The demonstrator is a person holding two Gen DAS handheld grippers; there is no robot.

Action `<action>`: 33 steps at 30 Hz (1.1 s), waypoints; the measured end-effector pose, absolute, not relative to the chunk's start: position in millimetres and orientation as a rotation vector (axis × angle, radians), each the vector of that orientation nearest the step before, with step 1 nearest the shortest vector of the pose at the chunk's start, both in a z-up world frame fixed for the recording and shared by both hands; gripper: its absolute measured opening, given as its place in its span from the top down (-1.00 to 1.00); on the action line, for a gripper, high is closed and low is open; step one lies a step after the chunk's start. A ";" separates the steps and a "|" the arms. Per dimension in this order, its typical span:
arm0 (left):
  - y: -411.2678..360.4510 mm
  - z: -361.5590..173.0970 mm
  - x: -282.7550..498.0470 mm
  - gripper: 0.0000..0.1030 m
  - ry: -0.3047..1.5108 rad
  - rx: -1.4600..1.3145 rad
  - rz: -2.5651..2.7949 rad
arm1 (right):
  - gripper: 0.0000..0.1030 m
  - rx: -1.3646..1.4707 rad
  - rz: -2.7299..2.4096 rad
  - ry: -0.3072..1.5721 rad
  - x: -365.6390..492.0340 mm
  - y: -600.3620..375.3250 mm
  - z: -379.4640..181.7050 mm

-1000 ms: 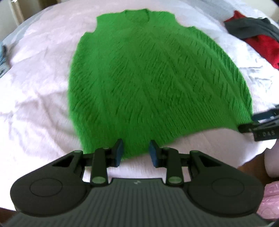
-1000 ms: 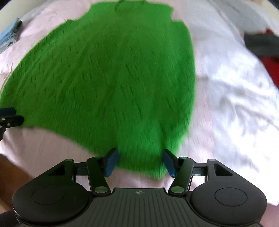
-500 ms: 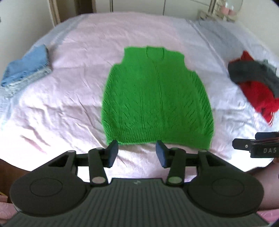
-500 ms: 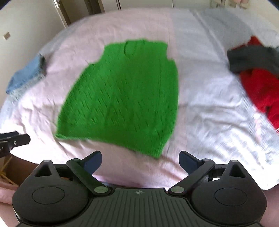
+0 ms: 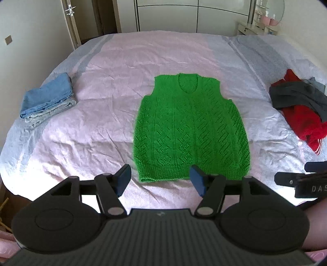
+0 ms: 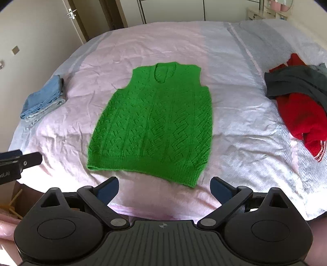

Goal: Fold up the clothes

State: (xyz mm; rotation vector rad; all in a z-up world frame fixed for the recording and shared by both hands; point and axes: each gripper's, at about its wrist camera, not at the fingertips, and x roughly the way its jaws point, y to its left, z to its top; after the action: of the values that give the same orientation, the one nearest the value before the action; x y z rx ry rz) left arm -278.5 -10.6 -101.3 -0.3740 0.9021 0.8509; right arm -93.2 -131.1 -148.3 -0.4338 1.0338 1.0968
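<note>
From the left wrist view, a stack of folded light-blue denim clothes (image 5: 48,98) sits on the left side of the wide bed with a pale pink and grey-blue sheet (image 5: 102,114), well apart from the bright green sleeveless knitted vest (image 5: 191,131) laid flat at the middle. On the right side a loose heap of red and dark grey garments (image 5: 300,106) lies unfolded, also well apart from the vest. White wardrobe doors (image 5: 194,16) stand beyond the far edge of the bed. Nothing lies on the vest or between it and the left gripper (image 5: 160,180), whose blue-padded fingers are spread moderately wide and hold nothing, hovering just short of the ribbed hem. The vest's long axis runs away from the camera, hem nearest and V-neck pointing to the far edge. The right gripper (image 5: 300,180) shows at the right edge, clear of the cloth. From the right wrist view, the same vest (image 6: 157,122) lies flat, slightly left of centre, hem near and neck far, its axis leaning a little to the right. The denim stack (image 6: 44,100) is at left and the red and grey heap (image 6: 298,102) at right. The right gripper (image 6: 164,187) stands wide apart and empty, just before the hem. The left gripper (image 6: 18,161) enters at the left edge.
</note>
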 end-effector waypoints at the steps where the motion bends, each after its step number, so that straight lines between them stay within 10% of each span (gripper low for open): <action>1: -12.5 -100.7 -278.2 -0.17 0.904 -0.370 0.849 | -0.91 -0.438 1.096 1.033 -94.9 -131.8 -147.6; 33: -51.1 -109.1 -301.2 -0.26 0.970 -0.364 0.832 | -0.92 -0.495 1.074 1.050 -124.4 -167.1 -148.1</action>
State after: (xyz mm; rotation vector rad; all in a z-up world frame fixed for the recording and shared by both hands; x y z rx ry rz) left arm -301.2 -51.1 -109.1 -0.3641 0.9701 0.8315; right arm -124.4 -167.1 -148.1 -0.4946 1.0499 1.0741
